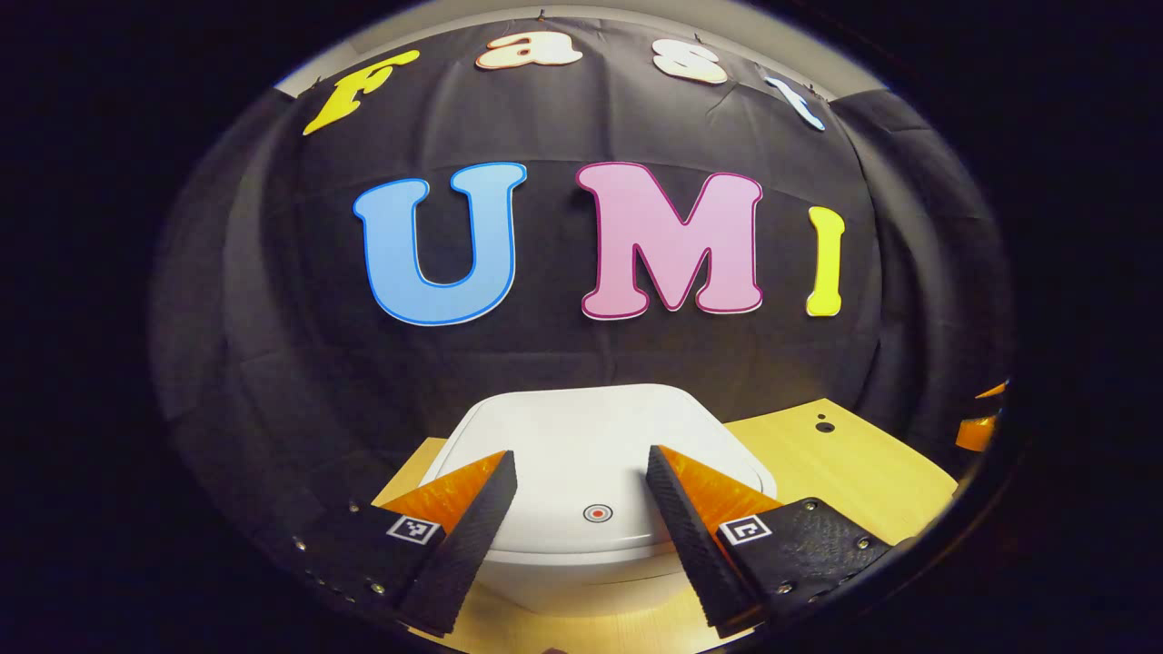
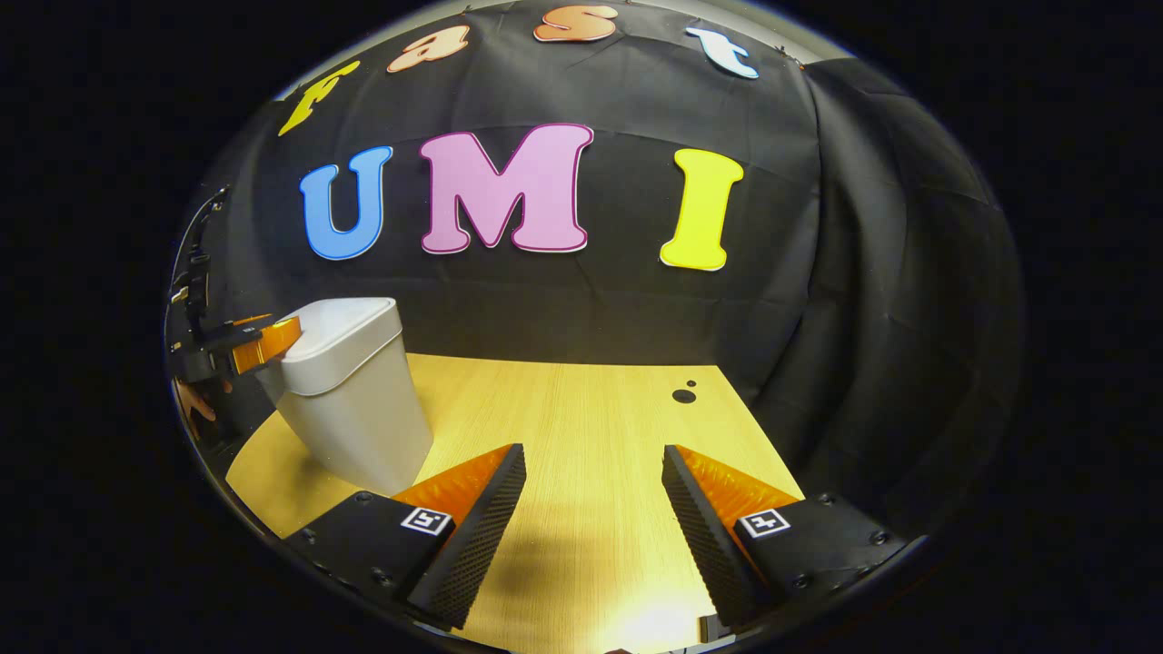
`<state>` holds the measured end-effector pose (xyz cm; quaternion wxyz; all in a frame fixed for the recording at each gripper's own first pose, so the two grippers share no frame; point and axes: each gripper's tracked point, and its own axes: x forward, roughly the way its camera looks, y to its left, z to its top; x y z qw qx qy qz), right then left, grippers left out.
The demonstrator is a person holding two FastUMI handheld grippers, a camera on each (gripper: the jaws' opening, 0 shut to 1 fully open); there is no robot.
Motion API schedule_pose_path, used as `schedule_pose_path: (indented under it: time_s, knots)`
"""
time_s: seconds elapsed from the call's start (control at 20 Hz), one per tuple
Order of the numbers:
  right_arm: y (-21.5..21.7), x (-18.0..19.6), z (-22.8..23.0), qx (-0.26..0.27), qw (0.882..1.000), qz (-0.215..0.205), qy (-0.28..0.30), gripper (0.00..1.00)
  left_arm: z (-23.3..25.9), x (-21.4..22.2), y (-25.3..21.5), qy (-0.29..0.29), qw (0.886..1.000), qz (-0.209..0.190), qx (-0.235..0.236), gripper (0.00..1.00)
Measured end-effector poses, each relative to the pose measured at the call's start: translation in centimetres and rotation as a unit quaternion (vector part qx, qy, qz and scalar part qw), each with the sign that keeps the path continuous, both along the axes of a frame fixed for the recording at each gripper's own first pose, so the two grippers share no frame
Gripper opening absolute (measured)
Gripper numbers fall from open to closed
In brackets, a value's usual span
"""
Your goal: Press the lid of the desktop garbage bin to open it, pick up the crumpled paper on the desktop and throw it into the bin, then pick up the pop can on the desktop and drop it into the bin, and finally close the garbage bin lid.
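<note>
wood-grain desktop (image 2: pixel 581 409) spreads pale and wide in the right gripper view, with the white garbage bin (image 2: pixel 350 400) standing upright near its left edge, close to the black cloth wall. its lid (image 1: pixel 581 454) lies flat and closed in the left gripper view, smooth white plastic with rounded corners, so the opening press looks like the step in hand.

left gripper (image 1: pixel 581 495) hovers just over the front of that lid, fingers spread wide apart and holding nothing. from the right gripper view the same tool shows at the bin's far side, level with the lid rim. right gripper (image 2: pixel 592 495) hangs over bare desktop, well apart from the bin, its fingers equally wide and empty.

to do the press well, i'd judge it best to bring one fingertip, or the two drawn together, straight down onto the small red-ringed button (image 1: pixel 597 513) near the lid's front edge, which sits between the left fingers now. a push off that mark may only rock the light bin. press squarely, then lift clear so the lid can swing up. the right tool could steady the bin wall if it slides.

i cannot tell where the crumpled paper and pop can lie.
</note>
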<state>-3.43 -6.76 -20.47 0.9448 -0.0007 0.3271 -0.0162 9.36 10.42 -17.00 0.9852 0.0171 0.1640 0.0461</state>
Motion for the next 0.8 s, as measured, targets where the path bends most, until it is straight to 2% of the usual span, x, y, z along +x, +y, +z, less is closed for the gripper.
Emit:
schedule_pose_path:
  time_s: [0.15, 0.4, 0.8]
  knots:
    - [0.2, 0.2, 0.4, 0.002, 1.000, 0.000, -0.006, 0.98, 0.4, -0.1, 0.0, 0.004, 1.000, 0.007, 0.019, 0.94]
    - [1.0, 0.8, 0.3, 0.021, 1.000, -0.007, -0.009, 0.99, 1.2, -1.1, -1.6, -0.005, 1.000, 0.017, 0.021, 0.95]
    - [2.9, 1.1, 3.1, 0.034, 0.999, 0.016, -0.035, 0.98, 8.1, -3.8, -4.4, -0.058, 0.998, 0.035, -0.001, 0.94]
